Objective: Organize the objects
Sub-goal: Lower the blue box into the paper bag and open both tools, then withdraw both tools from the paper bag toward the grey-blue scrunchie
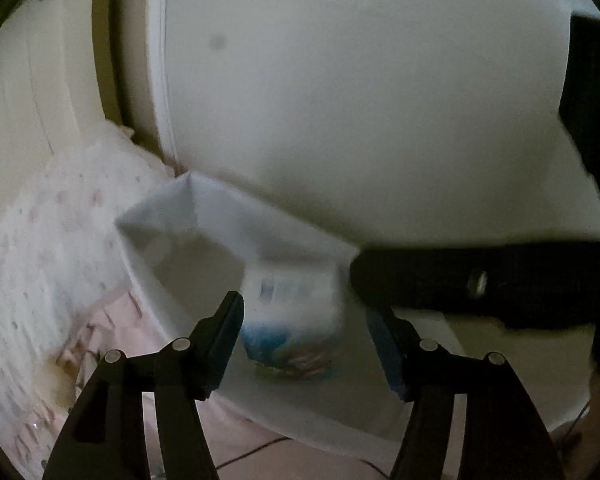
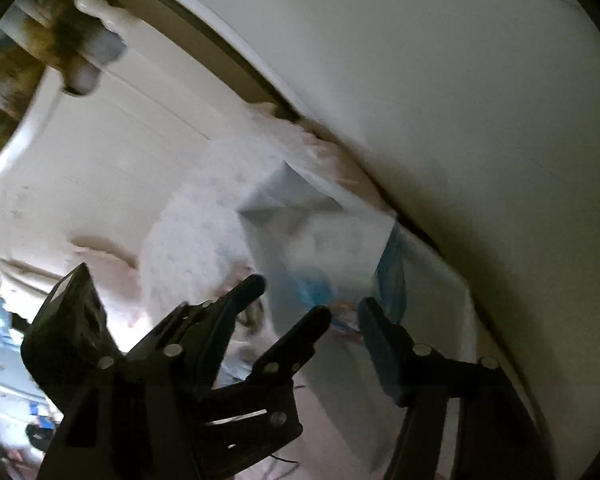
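Note:
A white plastic bag (image 1: 204, 220) with a blue printed patch (image 1: 288, 336) hangs against a big white panel (image 1: 380, 100). My left gripper (image 1: 304, 314) sits just below it, the printed patch between its fingers. The left pad is at the bag's edge and a gap shows at the right pad. My right gripper's finger (image 1: 440, 280) reaches in from the right, its tip at the bag's right edge. In the right wrist view the bag (image 2: 320, 232) lies between my right gripper's (image 2: 310, 294) fingers; blur hides whether the pads press on it. The left gripper's finger (image 2: 300, 336) crosses below.
White fabric with pink dots (image 1: 48, 248) is bunched to the left of the bag. A dark gap (image 1: 108, 52) runs between the white panel and a cream surface. A thin cable (image 1: 252, 452) lies on the pinkish floor below.

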